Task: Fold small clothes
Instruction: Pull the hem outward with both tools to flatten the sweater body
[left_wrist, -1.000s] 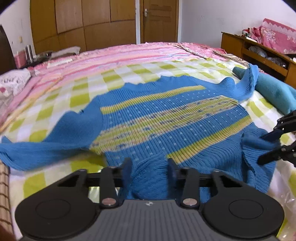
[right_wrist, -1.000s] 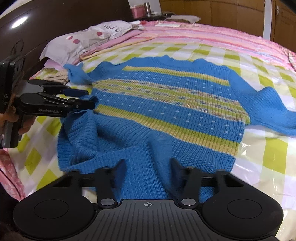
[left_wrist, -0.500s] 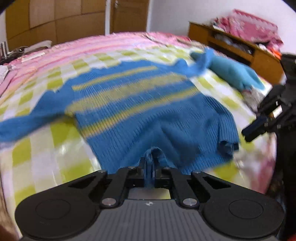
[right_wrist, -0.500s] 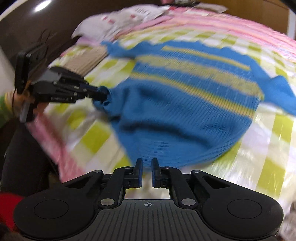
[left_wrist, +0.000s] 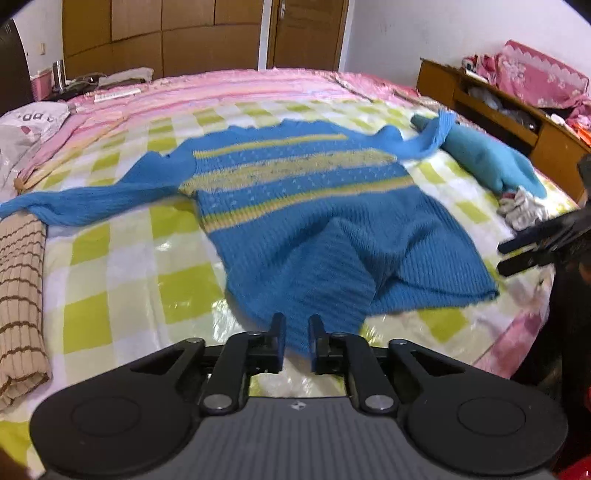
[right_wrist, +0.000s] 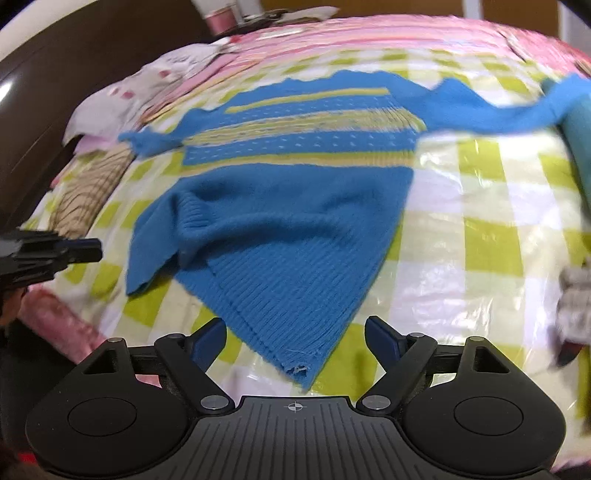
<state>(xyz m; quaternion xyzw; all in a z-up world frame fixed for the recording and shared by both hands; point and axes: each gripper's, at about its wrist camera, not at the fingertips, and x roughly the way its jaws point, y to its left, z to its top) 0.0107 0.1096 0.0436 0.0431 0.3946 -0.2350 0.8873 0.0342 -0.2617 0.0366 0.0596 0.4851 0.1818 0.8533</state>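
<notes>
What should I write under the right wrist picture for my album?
Right gripper opening over the blue striped sweater's hem corner on the checked bed.

Pretty ordinary bedroom. Big bed (left_wrist: 122, 258) with a green and white checked cover under clear plastic, plus a pink striped blanket (left_wrist: 236, 86) further back. Brown wooden wardrobe (left_wrist: 159, 37) runs along the far wall, with a wooden door (left_wrist: 308, 33) next to it. White wall (left_wrist: 424, 29) on the right, above a low wooden cabinet (left_wrist: 546, 136) piled with pink bedding. Dark headboard (right_wrist: 74, 74) off to the left.
</notes>
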